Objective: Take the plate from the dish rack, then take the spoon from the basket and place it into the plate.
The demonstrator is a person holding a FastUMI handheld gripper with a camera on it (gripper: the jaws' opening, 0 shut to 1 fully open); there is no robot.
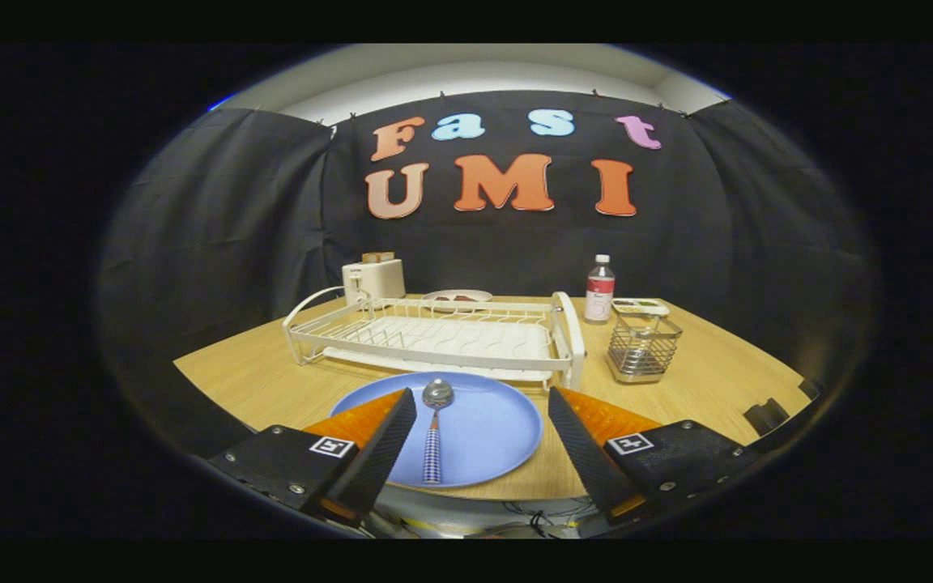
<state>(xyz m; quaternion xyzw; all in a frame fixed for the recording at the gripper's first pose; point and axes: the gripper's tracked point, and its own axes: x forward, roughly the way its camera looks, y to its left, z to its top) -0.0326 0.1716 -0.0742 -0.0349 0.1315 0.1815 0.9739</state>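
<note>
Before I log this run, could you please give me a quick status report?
Gripper open, holding nothing. Spoon lies on the blue plate, between the fingers. Dish rack beyond. Nothing in the way.

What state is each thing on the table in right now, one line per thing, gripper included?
Gripper: open, fingers spread either side of the spoon, touching nothing.
Blue plate: flat on the table, out of the rack.
Spoon: lying in the plate, bowl toward the rack.
Dish rack: empty.
Wire basket: upright, looks empty.
Bottle: upright, capped.
Toaster: something sticks up from its slot.
</note>
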